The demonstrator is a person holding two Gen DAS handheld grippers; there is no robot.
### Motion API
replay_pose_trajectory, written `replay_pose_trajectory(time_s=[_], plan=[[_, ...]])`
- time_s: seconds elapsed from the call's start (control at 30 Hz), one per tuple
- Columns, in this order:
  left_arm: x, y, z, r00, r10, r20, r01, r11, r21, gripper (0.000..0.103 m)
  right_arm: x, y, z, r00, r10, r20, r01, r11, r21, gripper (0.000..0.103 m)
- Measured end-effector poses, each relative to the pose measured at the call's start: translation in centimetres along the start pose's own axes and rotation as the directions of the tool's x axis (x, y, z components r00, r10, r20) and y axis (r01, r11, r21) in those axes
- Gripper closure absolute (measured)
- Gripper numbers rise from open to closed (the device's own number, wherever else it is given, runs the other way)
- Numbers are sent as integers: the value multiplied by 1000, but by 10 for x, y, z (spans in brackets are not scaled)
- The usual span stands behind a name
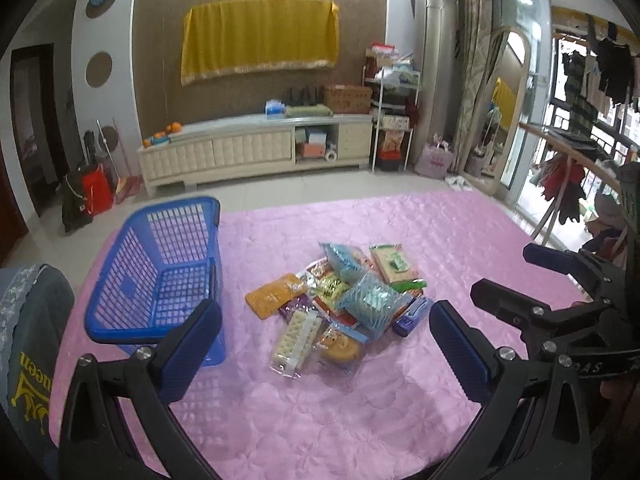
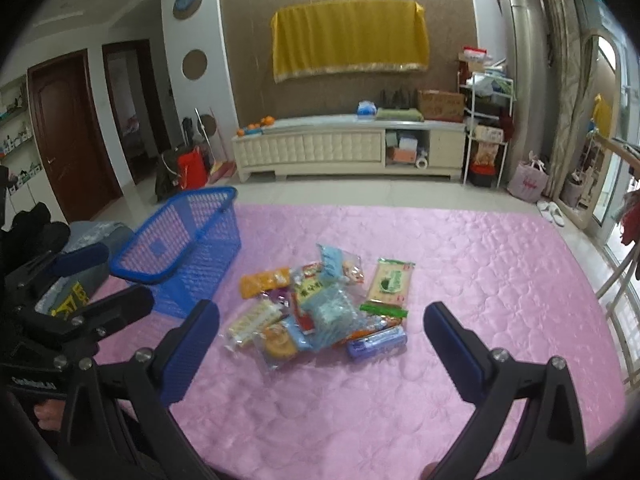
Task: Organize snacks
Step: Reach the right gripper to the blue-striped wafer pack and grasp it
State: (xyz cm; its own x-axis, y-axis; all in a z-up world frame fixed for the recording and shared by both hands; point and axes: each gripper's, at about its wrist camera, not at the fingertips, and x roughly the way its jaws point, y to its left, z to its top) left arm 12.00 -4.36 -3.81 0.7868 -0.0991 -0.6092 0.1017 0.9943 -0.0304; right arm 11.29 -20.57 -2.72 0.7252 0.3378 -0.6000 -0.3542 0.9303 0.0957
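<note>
Lying heaped mid-cloth, the snack packets [image 1: 336, 304] overlap, so a pinch may drag neighbours or slip on film. The empty blue basket [image 1: 160, 276] sits just left. Left gripper [image 1: 324, 344] and right gripper [image 2: 320, 340] hover with fingers spread, empty.

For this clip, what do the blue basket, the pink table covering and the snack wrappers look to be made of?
Blue basket: looks like moulded rigid plastic, with lattice walls and a smooth rim. Pink covering: apparently quilted fabric with a slight satin sheen and stitched puffy patterns. Snack wrappers: thin glossy plastic film, some clear, showing glare and crinkles. The green-and-cream packet also looks like printed film.
</note>
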Motion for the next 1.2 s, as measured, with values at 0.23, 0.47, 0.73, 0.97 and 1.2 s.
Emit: replay_pose_trajectory(time_s=[0.23,0.47,0.73,0.97,1.2], plan=[[57,7,-10,991,57,-117,-64,997,-51,0,52,-11,-4,996,-35,-83,29,997,-70,0],[103,19,-38,969,95,-229,-127,983,-133,0,111,-2,-12,978,-30,-205,-7,984,-176,0],[136,39,-59,946,74,-315,-137,974,-183,0,169,6,-25,955,-44,-293,-32,968,-250,22],[140,40,-58,944,111,-310,-167,973,-158,0,195,1,-37,936,-22,-352,-64,971,-230,30],[133,27,-60,951,105,-292,-146,982,-120,0,180,1,-40,950,12,-313,-84,973,-217,42]])
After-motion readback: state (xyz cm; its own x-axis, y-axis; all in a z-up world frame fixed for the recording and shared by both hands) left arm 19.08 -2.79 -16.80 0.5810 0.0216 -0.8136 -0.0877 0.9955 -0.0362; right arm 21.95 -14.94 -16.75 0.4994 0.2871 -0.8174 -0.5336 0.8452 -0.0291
